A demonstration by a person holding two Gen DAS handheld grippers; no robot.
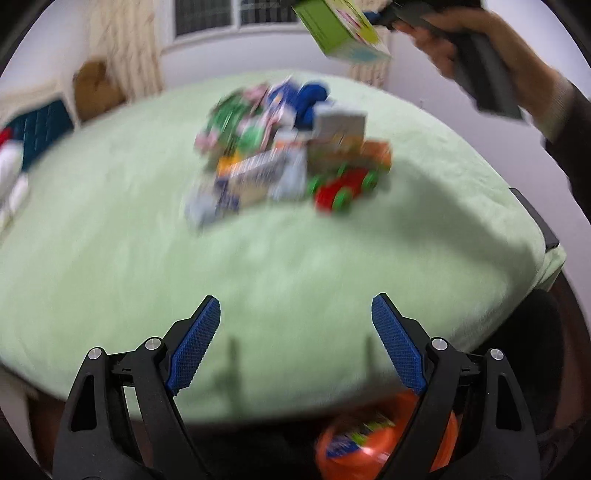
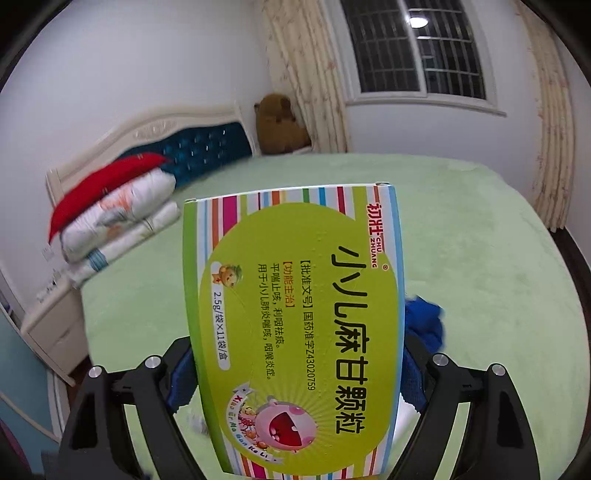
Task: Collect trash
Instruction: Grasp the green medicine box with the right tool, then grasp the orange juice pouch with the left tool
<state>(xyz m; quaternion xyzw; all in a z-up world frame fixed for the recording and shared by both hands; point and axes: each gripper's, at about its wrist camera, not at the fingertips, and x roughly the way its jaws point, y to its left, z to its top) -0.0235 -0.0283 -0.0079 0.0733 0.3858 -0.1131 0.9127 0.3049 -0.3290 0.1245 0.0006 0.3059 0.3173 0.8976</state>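
Note:
A blurred pile of boxes and wrappers (image 1: pixel 280 147) lies in the middle of the green bed cover (image 1: pixel 147 258). A red toy car with green wheels (image 1: pixel 347 188) rests at the pile's right edge. My left gripper (image 1: pixel 295 332) stands open over the bed's near edge, with nothing between its blue pads. My right gripper (image 2: pixel 295 369) is shut on a green striped medicine box (image 2: pixel 295 314), pads pressing its two long sides. In the left wrist view that box (image 1: pixel 343 29) hangs high above the pile, carried by a hand (image 1: pixel 480 48).
An orange bin (image 1: pixel 369 443) holding wrappers sits on the floor below the bed's near edge. Stacked pillows (image 2: pixel 110 221) and a padded headboard (image 2: pixel 192 147) are at the left, a brown teddy bear (image 2: pixel 280 125) in the far corner. Blue cloth (image 2: pixel 424 325) lies on the bed.

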